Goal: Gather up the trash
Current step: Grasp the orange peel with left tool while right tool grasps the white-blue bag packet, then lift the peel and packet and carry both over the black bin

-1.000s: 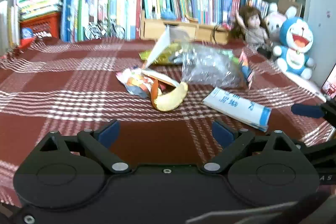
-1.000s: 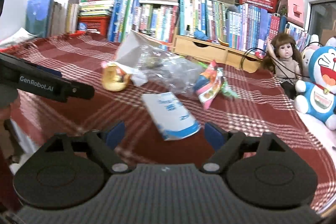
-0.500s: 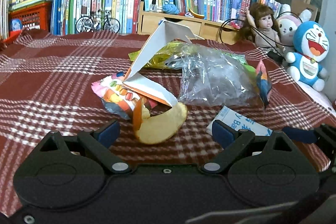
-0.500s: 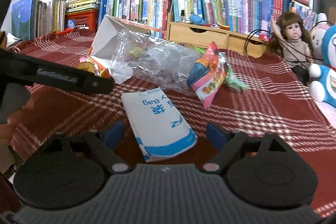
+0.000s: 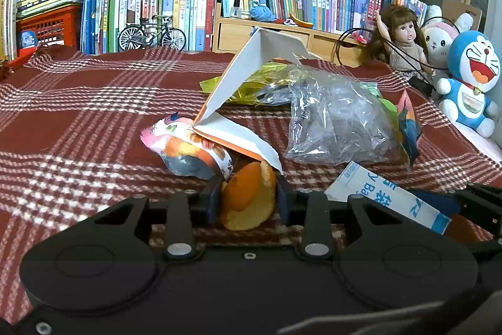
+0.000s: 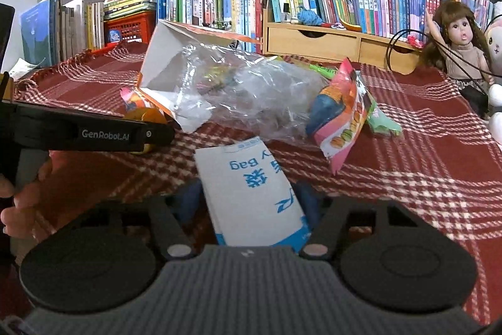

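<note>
We have both claws on their first pieces, so the collecting has barely begun: our left gripper (image 5: 248, 203) has just been closing and its pads now press the sides of the peel (image 5: 248, 200), near the middle of the plaid cloth (image 5: 78, 121); our right gripper (image 6: 251, 203) has just been closing too and pinches the near end of the white bag (image 6: 251, 193). Neither piece looks lifted yet. Left on the cloth beyond: the clear bag (image 5: 339, 121), the torn card (image 5: 248, 77) leaning over a pink wrapper (image 5: 185, 146), and a second wrapper (image 6: 342, 121) to the right. The card overhangs the peel and may drag along. Books, a doll (image 5: 404, 36) and plush toys stand far off, out of our way
</note>
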`<state>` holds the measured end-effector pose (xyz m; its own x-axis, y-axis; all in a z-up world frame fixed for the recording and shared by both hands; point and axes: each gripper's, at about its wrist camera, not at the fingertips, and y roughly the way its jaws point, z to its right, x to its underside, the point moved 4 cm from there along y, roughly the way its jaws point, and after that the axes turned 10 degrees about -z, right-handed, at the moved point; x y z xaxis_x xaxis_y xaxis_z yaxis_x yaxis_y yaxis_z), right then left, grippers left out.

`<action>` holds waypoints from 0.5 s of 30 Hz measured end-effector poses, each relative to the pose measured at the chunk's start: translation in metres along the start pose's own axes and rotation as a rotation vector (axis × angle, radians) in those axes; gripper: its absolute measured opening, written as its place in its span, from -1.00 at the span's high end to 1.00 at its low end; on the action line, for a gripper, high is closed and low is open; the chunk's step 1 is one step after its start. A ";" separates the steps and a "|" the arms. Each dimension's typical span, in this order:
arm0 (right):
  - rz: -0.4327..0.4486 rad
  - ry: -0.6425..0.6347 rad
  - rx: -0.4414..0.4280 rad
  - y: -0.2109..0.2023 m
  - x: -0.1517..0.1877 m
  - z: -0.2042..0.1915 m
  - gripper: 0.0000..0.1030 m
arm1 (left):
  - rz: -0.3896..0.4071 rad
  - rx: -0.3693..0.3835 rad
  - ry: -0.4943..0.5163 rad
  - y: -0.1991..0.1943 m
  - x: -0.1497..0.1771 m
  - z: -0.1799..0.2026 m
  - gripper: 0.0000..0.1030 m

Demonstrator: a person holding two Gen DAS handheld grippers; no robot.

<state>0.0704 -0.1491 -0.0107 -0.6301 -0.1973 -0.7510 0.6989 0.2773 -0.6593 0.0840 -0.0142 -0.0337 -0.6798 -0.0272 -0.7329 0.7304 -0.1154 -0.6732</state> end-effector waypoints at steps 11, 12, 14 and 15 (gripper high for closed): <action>0.047 0.027 0.005 -0.023 -0.001 -0.003 0.28 | 0.025 0.004 0.003 -0.038 0.018 -0.002 0.39; 0.049 0.029 0.005 -0.026 0.000 -0.004 0.29 | 0.029 0.004 0.004 -0.042 0.020 -0.002 0.39; 0.056 0.030 0.002 -0.030 0.002 -0.006 0.30 | 0.037 0.006 0.004 -0.050 0.023 -0.003 0.39; 0.061 0.029 0.002 -0.033 0.002 -0.006 0.30 | 0.040 0.009 0.005 -0.053 0.025 -0.003 0.39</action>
<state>0.0440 -0.1525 0.0092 -0.5962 -0.1526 -0.7882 0.7369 0.2856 -0.6127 0.0284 -0.0059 -0.0160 -0.6498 -0.0274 -0.7596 0.7563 -0.1229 -0.6426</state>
